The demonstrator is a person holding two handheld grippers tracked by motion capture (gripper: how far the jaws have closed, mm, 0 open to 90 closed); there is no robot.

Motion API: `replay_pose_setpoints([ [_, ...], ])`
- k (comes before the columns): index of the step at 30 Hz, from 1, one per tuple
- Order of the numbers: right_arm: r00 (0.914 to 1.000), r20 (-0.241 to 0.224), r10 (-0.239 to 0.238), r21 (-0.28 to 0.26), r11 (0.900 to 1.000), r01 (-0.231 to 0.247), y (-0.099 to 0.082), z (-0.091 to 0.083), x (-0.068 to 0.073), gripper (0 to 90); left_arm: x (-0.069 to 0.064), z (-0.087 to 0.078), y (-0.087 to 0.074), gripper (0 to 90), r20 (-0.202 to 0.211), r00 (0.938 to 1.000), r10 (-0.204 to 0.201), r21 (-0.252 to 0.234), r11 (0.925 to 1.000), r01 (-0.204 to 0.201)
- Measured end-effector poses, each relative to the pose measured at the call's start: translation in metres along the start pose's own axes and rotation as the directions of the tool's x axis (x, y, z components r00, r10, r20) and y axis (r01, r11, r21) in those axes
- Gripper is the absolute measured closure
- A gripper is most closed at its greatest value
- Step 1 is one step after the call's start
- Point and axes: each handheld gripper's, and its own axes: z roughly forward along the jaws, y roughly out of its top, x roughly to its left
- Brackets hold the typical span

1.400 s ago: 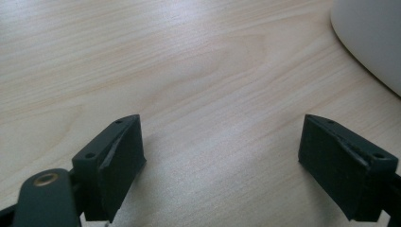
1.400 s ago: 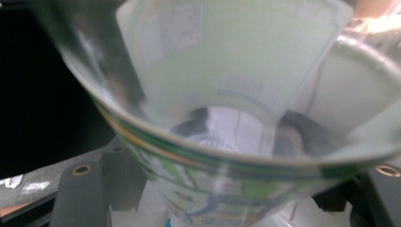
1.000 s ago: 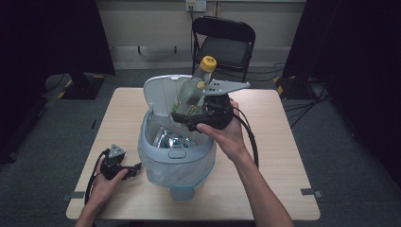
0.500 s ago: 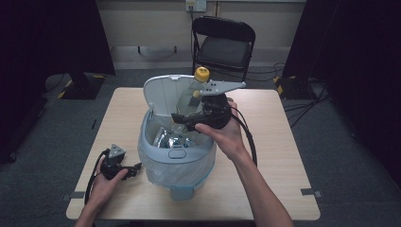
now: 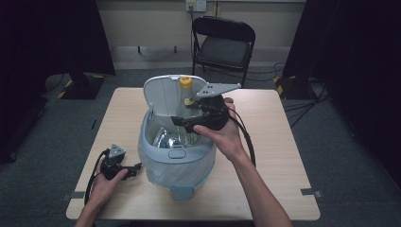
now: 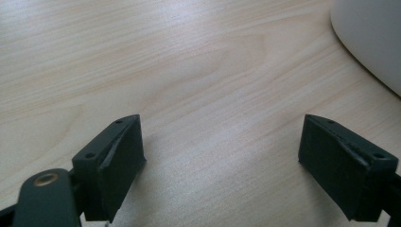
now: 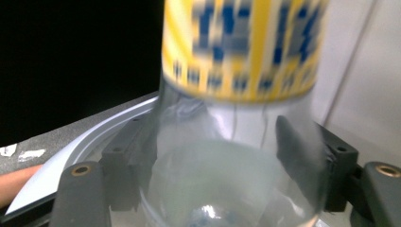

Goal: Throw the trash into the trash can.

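Note:
A clear plastic bottle with a yellow cap and a yellow and blue label stands almost upright over the open light blue bin. Its lower part is inside the rim, in front of the raised lid. My right gripper is shut on the bottle, with a pad against each side of its clear body. A clear bag lines the bin. My left gripper rests on the table left of the bin. It is open with bare wood between its jaws.
The bin stands in the middle of a wooden table, and its pale wall is close on the left gripper's right. A black folding chair stands behind the table. The floor around is dark.
The bottle has come from a tilt to nearly upright and has moved down and left toward the bin with the right gripper. The left gripper has stayed put.

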Motion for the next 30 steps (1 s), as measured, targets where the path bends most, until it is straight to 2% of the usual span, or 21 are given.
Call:
replay_pose_setpoints([
  [6,1.0000,0.007,-0.003,0.021,0.9998,0.003,-0.003,0.003,-0.001,28.4,0.000,0.000,0.000,14.5,0.000,1.0000,0.000,0.000,1.0000,0.000],
  [7,1.0000,0.008,-0.002,0.004,1.0000,0.002,-0.003,0.002,-0.001,37.9,0.000,0.000,0.000,14.5,0.000,1.0000,0.000,0.000,1.0000,0.000],
  [8,0.9999,-0.015,0.002,-0.036,0.9993,-0.003,-0.001,-0.002,-0.001,40.5,0.000,0.000,0.000,14.5,0.000,1.0000,0.000,0.000,1.0000,0.000],
  [9,0.9995,-0.031,-0.002,-0.060,0.9982,0.000,0.002,-0.006,-0.001,36.4,0.000,0.000,0.000,14.5,0.000,1.0000,0.000,0.000,1.0000,0.000],
  [11,0.9991,-0.001,-0.042,-0.070,0.9967,0.042,0.008,-0.014,0.004,36.3,0.000,0.000,0.000,14.2,0.001,1.0000,0.000,0.000,1.0000,0.000],
  [14,0.9987,0.002,-0.050,-0.067,0.9965,0.050,0.010,-0.018,0.006,36.7,0.000,0.000,0.000,14.6,0.002,1.0000,-0.001,0.000,1.0000,0.001],
  [18,0.9997,-0.003,-0.022,-0.075,0.9969,0.022,0.005,-0.020,0.000,37.2,0.000,0.000,0.000,14.4,0.001,1.0000,0.001,0.000,1.0000,-0.001],
  [30,0.9993,0.023,0.029,-0.078,0.9966,-0.027,-0.009,-0.024,-0.015,37.1,0.000,0.000,0.000,14.4,0.001,1.0000,0.002,0.000,1.0000,-0.002],
])
